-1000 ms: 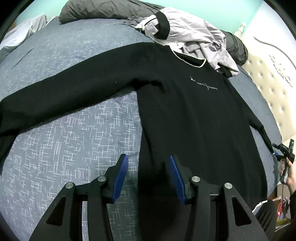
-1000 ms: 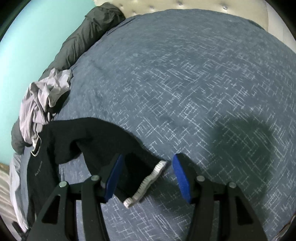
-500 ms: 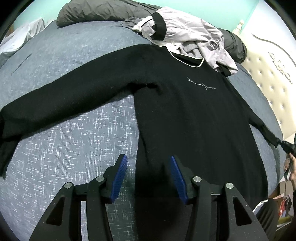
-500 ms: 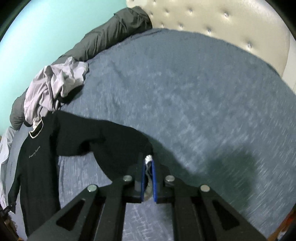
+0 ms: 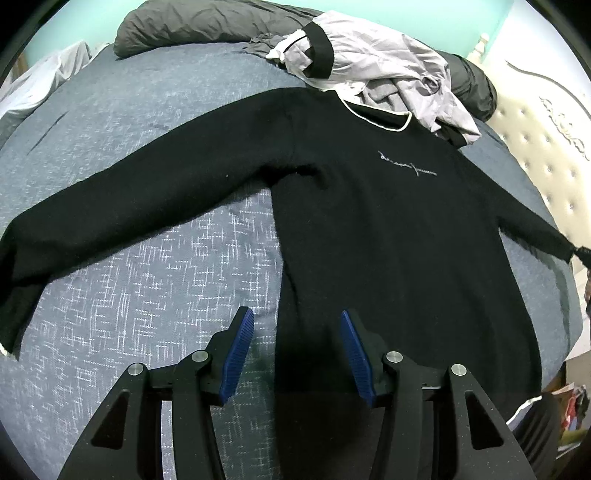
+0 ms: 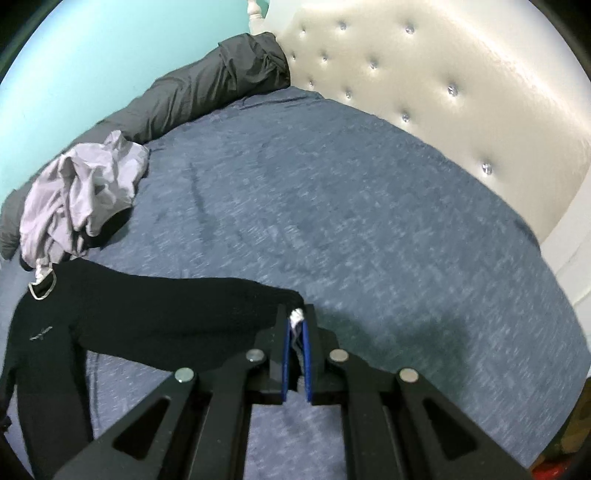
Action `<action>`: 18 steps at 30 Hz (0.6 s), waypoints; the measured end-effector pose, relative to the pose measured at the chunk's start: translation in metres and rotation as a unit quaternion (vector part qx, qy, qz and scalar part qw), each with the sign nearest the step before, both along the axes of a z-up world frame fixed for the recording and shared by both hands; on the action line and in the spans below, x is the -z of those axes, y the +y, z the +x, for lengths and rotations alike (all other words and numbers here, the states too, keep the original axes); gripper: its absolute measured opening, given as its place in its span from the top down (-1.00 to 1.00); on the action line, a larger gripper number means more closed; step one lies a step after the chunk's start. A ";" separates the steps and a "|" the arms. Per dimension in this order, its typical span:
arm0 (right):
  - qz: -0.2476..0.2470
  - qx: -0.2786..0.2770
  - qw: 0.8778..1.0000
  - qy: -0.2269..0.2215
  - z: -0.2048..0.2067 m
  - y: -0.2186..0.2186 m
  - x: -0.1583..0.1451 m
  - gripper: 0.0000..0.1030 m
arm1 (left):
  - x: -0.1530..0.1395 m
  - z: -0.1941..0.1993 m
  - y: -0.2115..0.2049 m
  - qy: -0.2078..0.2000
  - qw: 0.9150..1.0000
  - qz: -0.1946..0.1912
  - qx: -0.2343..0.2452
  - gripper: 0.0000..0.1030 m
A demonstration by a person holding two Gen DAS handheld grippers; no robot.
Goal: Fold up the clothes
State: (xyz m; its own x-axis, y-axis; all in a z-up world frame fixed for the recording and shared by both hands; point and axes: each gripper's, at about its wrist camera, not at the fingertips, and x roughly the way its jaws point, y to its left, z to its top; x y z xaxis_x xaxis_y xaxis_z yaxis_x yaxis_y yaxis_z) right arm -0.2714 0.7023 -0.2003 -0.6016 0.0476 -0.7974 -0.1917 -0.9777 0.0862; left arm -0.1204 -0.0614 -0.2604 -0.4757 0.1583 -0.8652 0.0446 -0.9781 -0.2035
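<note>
Bedspread (image 5: 155, 280) of blue-grey fabric flecked with white covers the whole bed, with a cream tufted headboard (image 6: 424, 96) at its far right and a long dark grey bolster (image 5: 207, 26) along the far edge. Spread flat across it, chest side up, lies the black long-sleeved knit sweater with a white-edged collar (image 5: 388, 236), one sleeve stretched out to the left, the other to the right. A crumpled pale lilac jacket with black bands (image 5: 373, 62) sits at the far side, overlapping the collar. The left gripper (image 5: 297, 350) hovers over the near hem with its blue pads about half apart and nothing between them; whether they touch the cloth I cannot tell. The right gripper (image 6: 296, 343) is clamped on the white-trimmed cuff (image 6: 295, 316) of the right sleeve, which hangs lifted off the bed. Folding looks barely begun: no fold is in place, and both sleeves and the body remain to be done, the jacket too
</note>
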 end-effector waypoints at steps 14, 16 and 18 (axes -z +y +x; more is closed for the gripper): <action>0.068 0.064 0.994 -0.057 -0.029 0.016 0.038 0.79 | 0.005 -0.001 -0.021 -0.008 1.000 0.000 -0.021 -0.03; 0.058 0.071 0.995 -0.036 -0.019 0.015 0.031 0.79 | 0.000 0.000 -0.027 -0.003 1.000 0.006 -0.027 -0.03; 0.053 0.074 0.996 -0.011 -0.008 0.008 0.019 0.77 | -0.006 0.002 -0.037 0.001 0.999 0.013 -0.035 -0.03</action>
State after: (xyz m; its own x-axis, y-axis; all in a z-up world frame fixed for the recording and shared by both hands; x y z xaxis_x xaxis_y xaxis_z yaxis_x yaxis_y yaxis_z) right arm -0.2791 0.7103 -0.2195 -0.5646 0.2189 -0.7958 -0.3353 -0.9419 -0.0211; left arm -0.1184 -0.0981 -0.2549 -0.4886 0.1465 -0.8601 0.1124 -0.9670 -0.2286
